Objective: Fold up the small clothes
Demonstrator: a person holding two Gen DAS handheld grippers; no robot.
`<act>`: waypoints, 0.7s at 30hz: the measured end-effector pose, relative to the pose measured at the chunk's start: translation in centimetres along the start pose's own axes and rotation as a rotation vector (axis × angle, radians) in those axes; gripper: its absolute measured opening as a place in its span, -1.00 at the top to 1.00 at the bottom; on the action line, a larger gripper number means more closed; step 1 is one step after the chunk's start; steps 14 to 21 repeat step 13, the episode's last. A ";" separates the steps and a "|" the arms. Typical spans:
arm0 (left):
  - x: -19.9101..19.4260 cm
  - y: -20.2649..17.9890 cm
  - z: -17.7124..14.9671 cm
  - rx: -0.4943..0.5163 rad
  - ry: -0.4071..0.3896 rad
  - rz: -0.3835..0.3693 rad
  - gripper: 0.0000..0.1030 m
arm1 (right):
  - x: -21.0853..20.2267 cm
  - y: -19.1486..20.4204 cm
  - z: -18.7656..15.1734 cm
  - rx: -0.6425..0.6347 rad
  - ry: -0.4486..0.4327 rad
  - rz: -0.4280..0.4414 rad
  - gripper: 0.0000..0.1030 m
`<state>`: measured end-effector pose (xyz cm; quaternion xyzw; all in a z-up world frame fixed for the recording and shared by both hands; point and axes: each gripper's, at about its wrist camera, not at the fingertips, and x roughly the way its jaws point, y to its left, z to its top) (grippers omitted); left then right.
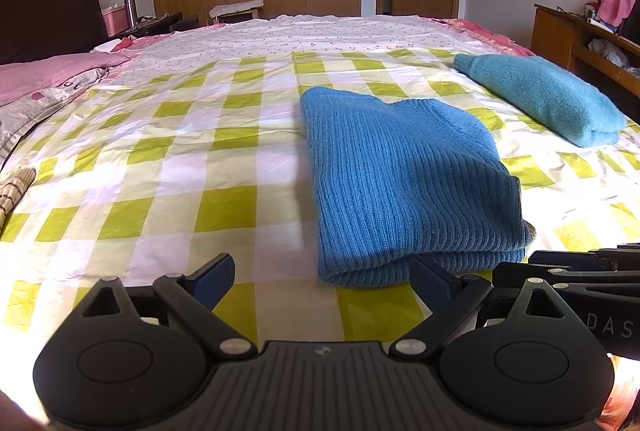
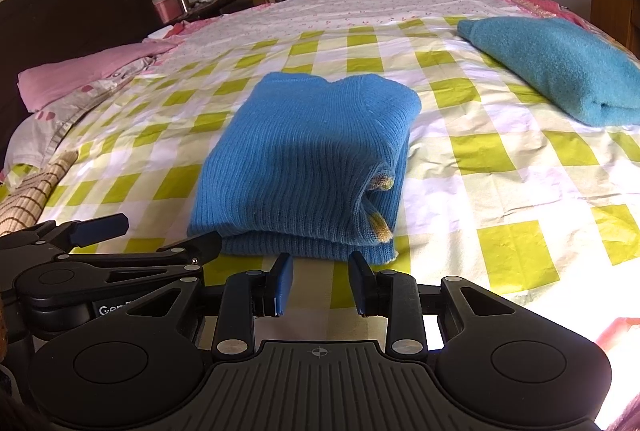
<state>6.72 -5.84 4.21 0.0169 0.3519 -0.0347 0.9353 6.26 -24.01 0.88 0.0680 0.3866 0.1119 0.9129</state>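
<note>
A folded blue ribbed knit sweater (image 1: pixel 404 183) lies on the green-and-white checked sheet (image 1: pixel 180 159); it also shows in the right wrist view (image 2: pixel 308 159). A folded teal fleece garment (image 1: pixel 544 95) lies further right, seen too in the right wrist view (image 2: pixel 560 67). My left gripper (image 1: pixel 324 275) is open wide and empty, just in front of the sweater's near edge. My right gripper (image 2: pixel 322 281) is open with a narrower gap and empty, just short of the sweater's near fold. Each gripper shows in the other's view, the left one (image 2: pixel 100 231) and the right one (image 1: pixel 580 263).
A pink pillow (image 2: pixel 80 75) and patterned bedding lie at the left by a dark headboard (image 2: pixel 72 3). A tan checked cloth (image 2: pixel 36 187) lies at the left edge of the bed. A wooden desk (image 1: pixel 580 35) stands at the right. Wardrobes and a door stand behind.
</note>
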 end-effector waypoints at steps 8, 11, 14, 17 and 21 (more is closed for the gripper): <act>-0.1 0.0 0.0 -0.003 0.001 0.002 -0.92 | 0.0 0.0 0.0 0.000 0.000 0.000 0.40; -0.1 0.0 0.0 -0.001 -0.002 0.005 -0.92 | 0.0 0.0 0.0 0.000 -0.001 0.000 0.40; -0.1 0.0 0.0 0.000 -0.004 0.006 -0.92 | 0.0 0.0 0.0 0.000 0.000 0.000 0.40; -0.1 0.0 0.0 0.000 -0.004 0.006 -0.92 | 0.0 0.0 0.0 0.000 0.000 0.000 0.40; -0.1 0.0 0.0 0.000 -0.004 0.006 -0.92 | 0.0 0.0 0.0 0.000 0.000 0.000 0.40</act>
